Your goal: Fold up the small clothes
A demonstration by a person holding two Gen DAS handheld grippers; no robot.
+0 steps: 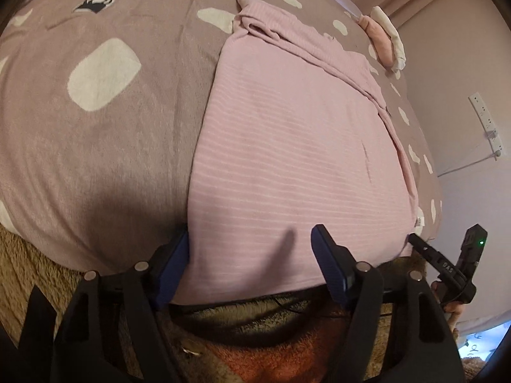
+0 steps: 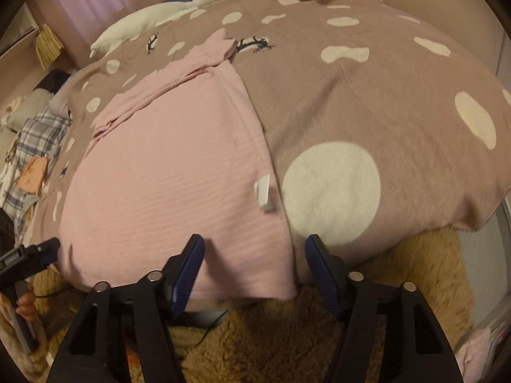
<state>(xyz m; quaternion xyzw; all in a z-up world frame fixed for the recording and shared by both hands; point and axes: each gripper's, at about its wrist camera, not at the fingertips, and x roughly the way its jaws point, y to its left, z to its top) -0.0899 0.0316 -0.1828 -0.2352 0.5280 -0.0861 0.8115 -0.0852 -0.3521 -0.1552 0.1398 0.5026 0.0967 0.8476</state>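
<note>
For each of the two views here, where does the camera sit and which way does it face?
Left wrist: sits on the left gripper, looking down and forward over the near left corner of the pink garment; its own blue-padded fingers show, open, with the right gripper at the right edge.
Right wrist: sits on the right gripper, facing the garment's near right corner and white tag; its own open fingers show, with the left gripper and a hand at left.
Shared: the garment, the spotted bedcover and the goose plush.

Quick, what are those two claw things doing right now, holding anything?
Left gripper: open, straddling the pink garment's near hem, not pinching it.
Right gripper: open over the garment's near corner, holding nothing.
</note>
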